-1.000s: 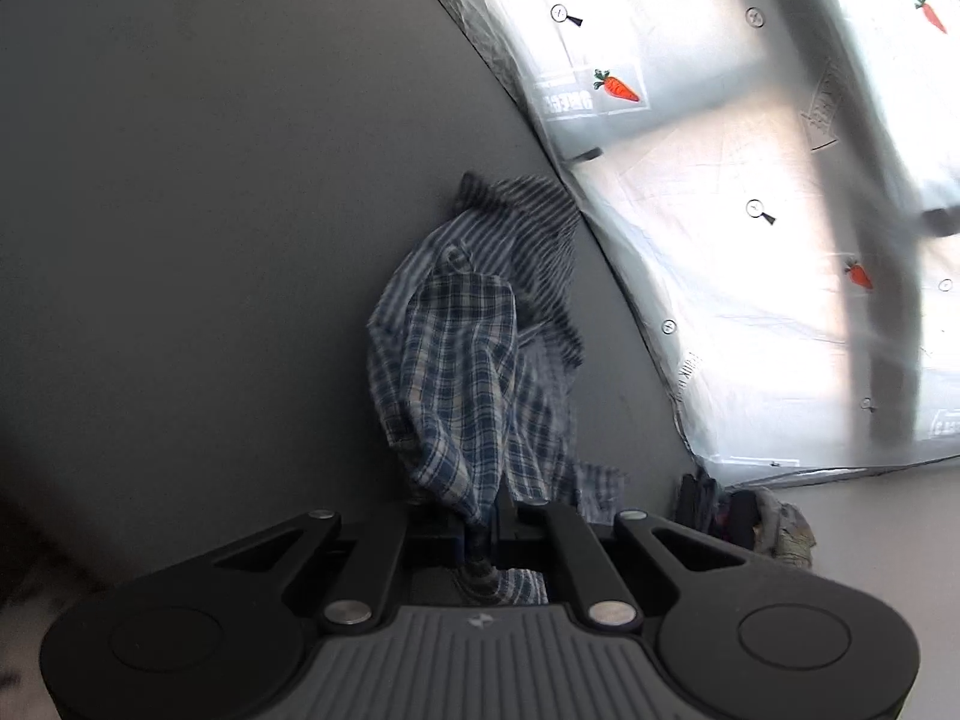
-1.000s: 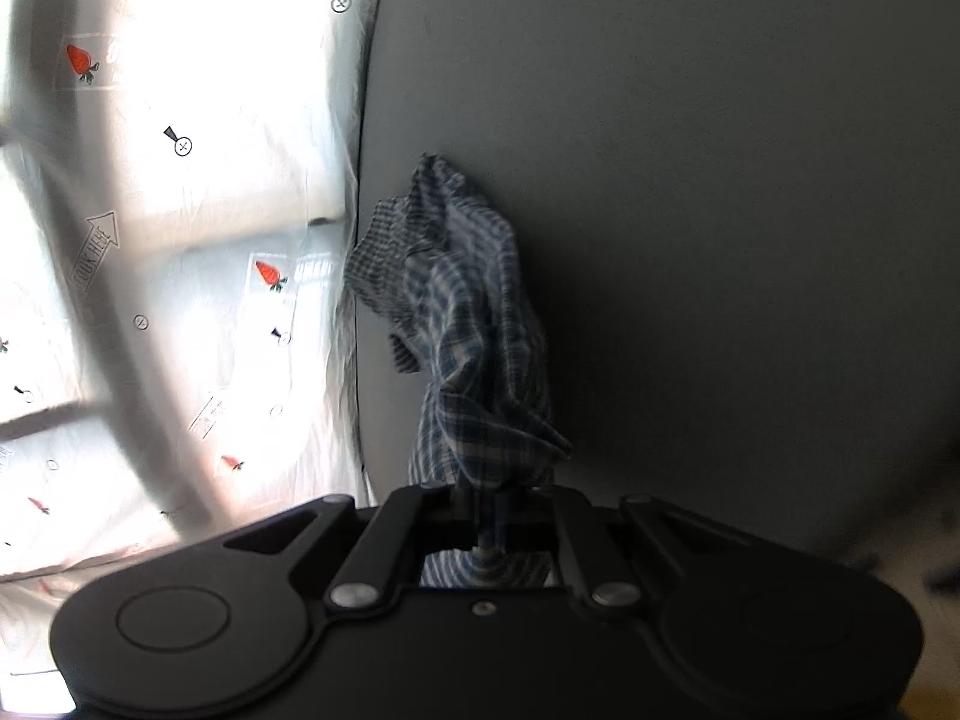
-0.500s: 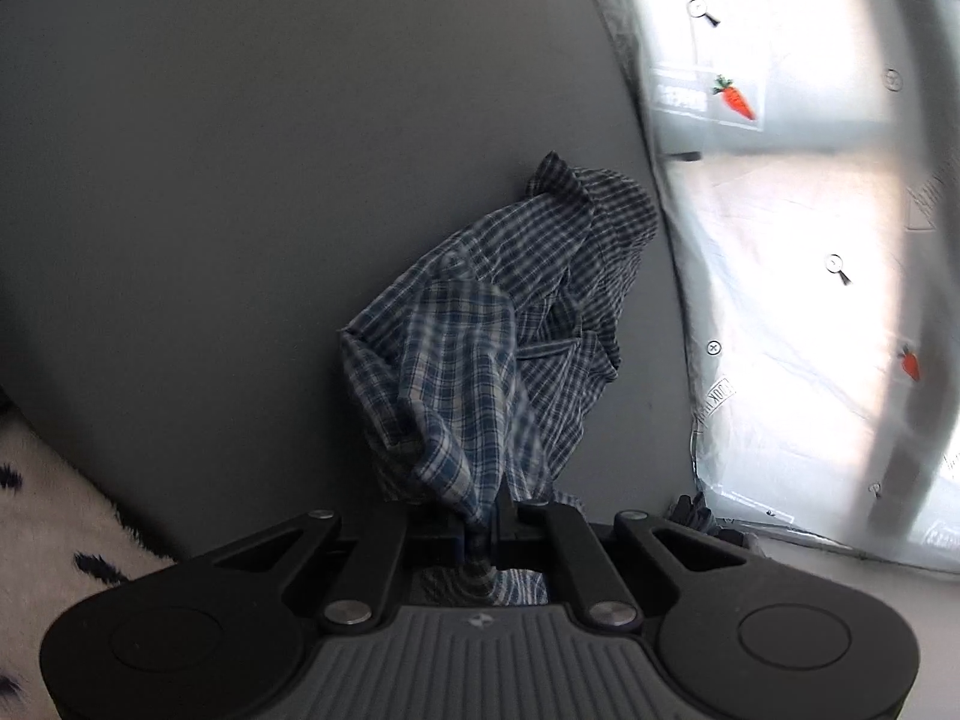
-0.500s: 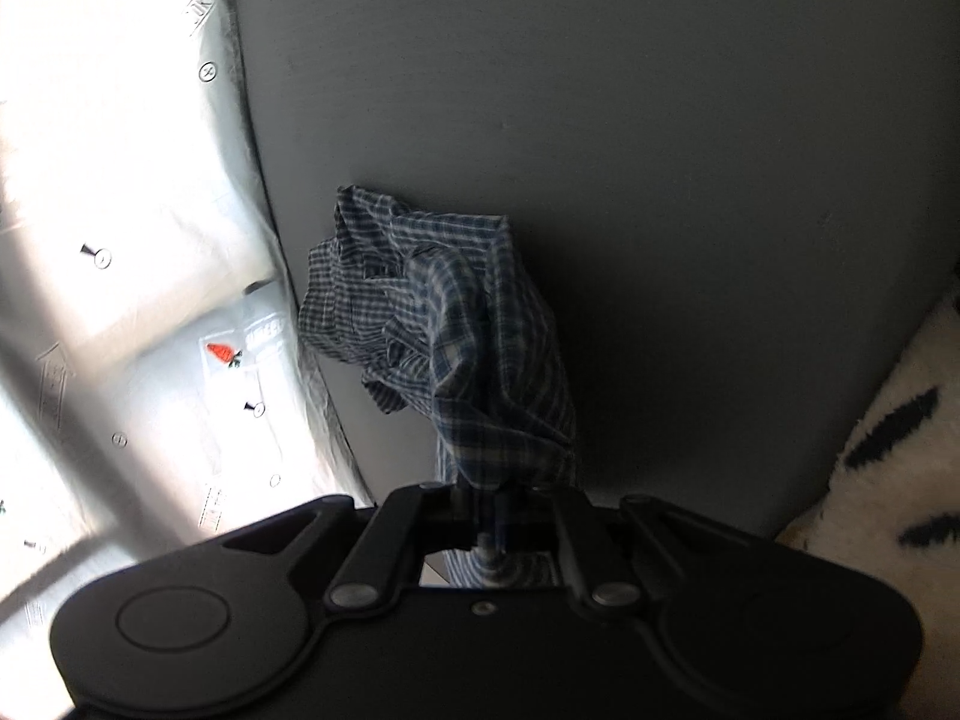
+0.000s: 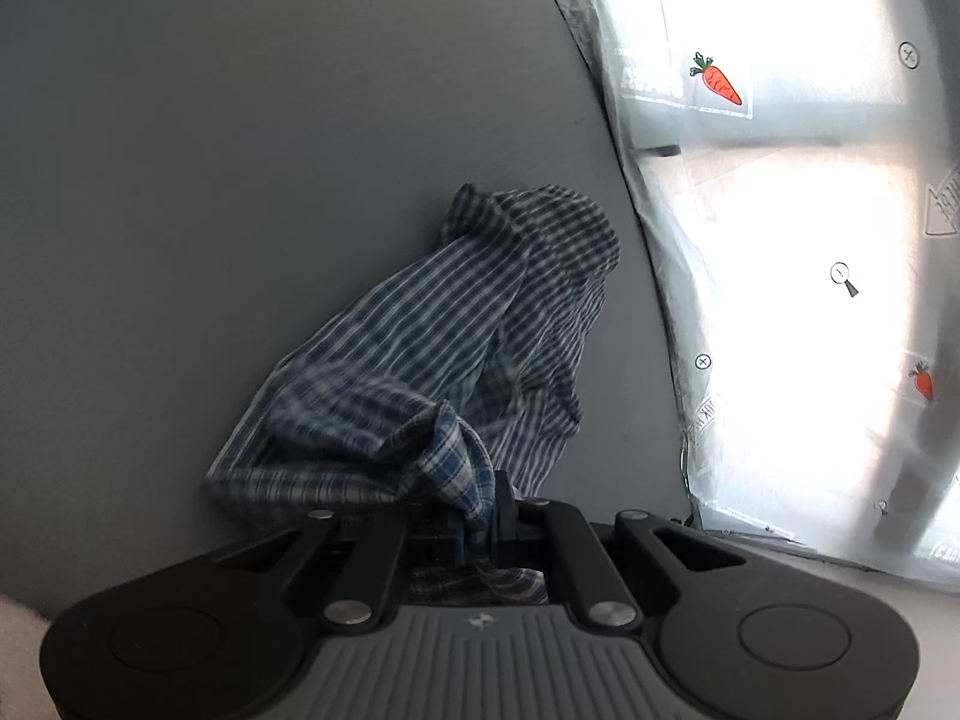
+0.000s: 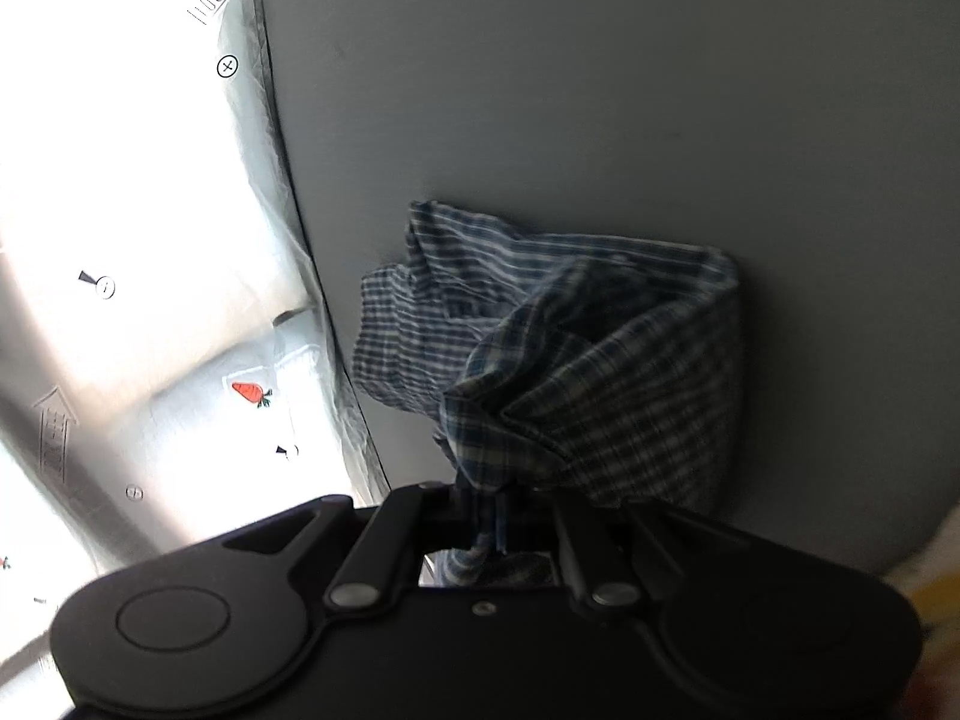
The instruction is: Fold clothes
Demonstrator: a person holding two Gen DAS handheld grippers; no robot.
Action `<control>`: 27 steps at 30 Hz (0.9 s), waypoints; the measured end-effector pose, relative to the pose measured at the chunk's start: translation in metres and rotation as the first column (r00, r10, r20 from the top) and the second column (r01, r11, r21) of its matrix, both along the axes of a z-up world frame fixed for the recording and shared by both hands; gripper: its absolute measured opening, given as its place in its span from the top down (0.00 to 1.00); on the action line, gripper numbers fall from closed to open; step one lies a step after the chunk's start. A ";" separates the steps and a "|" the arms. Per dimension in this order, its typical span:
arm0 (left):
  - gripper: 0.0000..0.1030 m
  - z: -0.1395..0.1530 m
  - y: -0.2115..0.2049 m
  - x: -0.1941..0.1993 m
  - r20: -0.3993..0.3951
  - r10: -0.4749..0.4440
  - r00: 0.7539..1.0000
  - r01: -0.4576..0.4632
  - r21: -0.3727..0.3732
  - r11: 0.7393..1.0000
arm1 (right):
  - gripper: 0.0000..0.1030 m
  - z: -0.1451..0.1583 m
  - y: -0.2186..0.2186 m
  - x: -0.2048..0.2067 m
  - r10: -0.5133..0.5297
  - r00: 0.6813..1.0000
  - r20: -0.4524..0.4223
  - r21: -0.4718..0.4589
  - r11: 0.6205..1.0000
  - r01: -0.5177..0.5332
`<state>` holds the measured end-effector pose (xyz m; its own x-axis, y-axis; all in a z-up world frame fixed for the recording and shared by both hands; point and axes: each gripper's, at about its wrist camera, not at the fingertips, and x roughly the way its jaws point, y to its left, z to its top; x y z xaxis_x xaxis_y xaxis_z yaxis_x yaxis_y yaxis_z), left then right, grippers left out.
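A blue and white checked shirt (image 5: 456, 330) lies bunched on a round grey table (image 5: 240, 150). My left gripper (image 5: 480, 516) is shut on a fold of its cloth, and the cloth rises in a loose heap just ahead of the fingers. In the right wrist view the same checked shirt (image 6: 600, 348) spreads to the right over the grey table (image 6: 600, 90). My right gripper (image 6: 489, 516) is shut on another bunched edge of it. Both pairs of jaws are pinched tight, with cloth sticking out behind them.
A translucent plastic sheet (image 5: 780, 240) printed with carrots and small symbols borders the table on the right in the left wrist view. The same plastic sheet (image 6: 120, 240) borders it on the left in the right wrist view. A white furry patch (image 5: 15, 636) shows at the bottom left.
Both grippers have dropped lower toward the table with the shirt still pinched. The hanging cloth has settled and spread out sideways on the surface. The views have swung, and the rug has mostly left view.
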<state>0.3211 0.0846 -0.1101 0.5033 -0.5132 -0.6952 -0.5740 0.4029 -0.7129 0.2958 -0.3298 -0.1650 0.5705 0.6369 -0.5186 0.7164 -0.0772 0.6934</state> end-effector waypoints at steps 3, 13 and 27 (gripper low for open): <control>0.92 -0.002 0.000 0.032 -0.003 -0.012 1.000 0.012 0.004 1.000 | 0.94 -0.006 0.005 0.030 -0.019 1.000 -0.025 0.016 1.000 0.019; 0.89 -0.025 0.002 0.131 0.026 -0.034 0.999 0.032 0.078 0.996 | 0.89 -0.038 0.023 0.143 0.006 1.000 -0.017 0.009 1.000 -0.006; 0.56 0.020 -0.004 0.150 0.248 -0.220 0.943 0.082 0.469 0.880 | 0.66 0.011 0.026 0.203 0.241 0.935 0.262 -0.312 0.937 -0.154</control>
<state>0.4713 0.0802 -0.0903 0.6562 -0.2690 -0.7050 -0.2794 0.7813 -0.5582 0.4985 -0.3035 -0.1538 0.6013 0.6039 -0.5232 0.4592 0.2747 0.8448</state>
